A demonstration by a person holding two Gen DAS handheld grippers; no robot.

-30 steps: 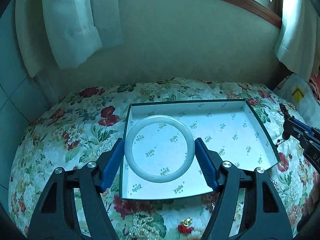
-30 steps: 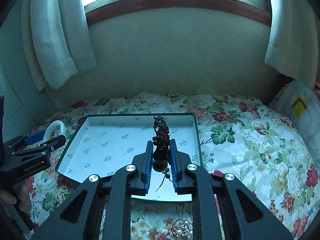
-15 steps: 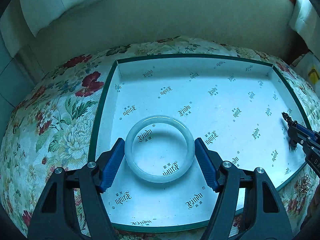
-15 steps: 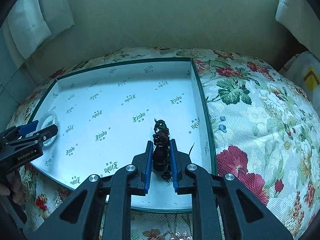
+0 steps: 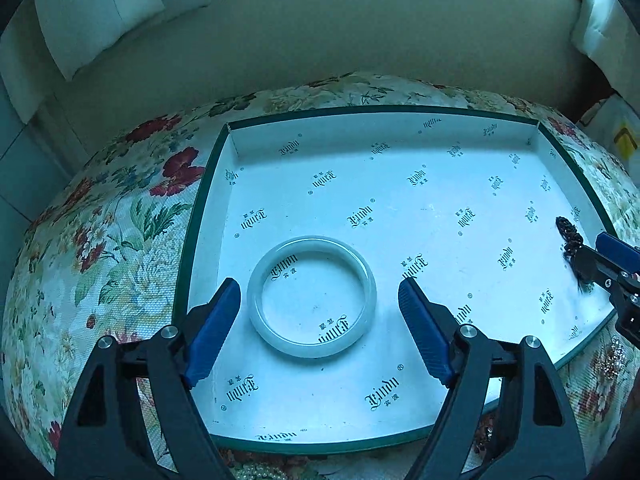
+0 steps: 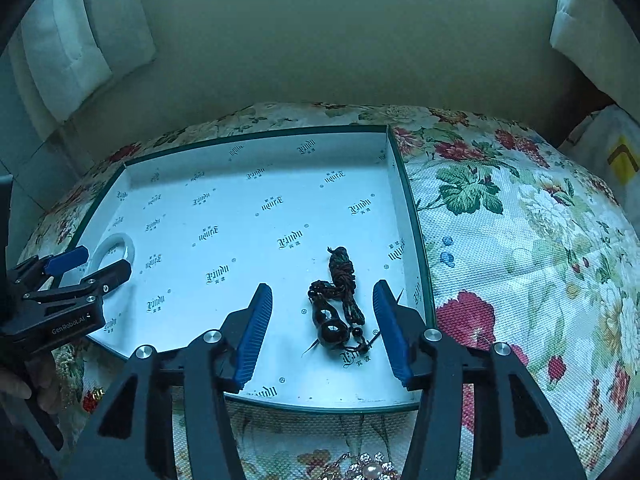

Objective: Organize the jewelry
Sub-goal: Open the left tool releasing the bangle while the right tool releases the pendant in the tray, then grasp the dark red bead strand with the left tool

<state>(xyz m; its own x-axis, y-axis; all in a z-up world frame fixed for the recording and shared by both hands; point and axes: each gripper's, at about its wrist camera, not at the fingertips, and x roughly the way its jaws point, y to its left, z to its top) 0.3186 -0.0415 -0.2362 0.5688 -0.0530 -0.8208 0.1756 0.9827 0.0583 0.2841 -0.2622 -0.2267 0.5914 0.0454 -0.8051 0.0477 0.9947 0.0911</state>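
Note:
A pale jade bangle point(image 5: 312, 297) lies flat on the floor of a shallow white box point(image 5: 400, 144) with a dark green rim. My left gripper point(image 5: 320, 292) straddles it, jaws opening, blue pads clear of the ring on both sides. In the right wrist view a dark beaded necklace with a braided cord point(image 6: 338, 304) lies near the box's right wall point(image 6: 404, 200). My right gripper point(image 6: 323, 296) stands over it with jaws opening and no pad touching it. The bangle point(image 6: 116, 248) and left gripper point(image 6: 86, 264) show at far left there.
The box rests on a floral cloth point(image 6: 520, 240). Pearl and gold jewelry pieces point(image 6: 368, 470) lie on the cloth in front of the box, with a small red trinket point(image 6: 93, 398) at the left. A wall and white curtains point(image 5: 100, 12) stand behind.
Both grippers came down into the box with their pieces, then opened. The bangle and the beaded necklace now lie loose on the box floor.

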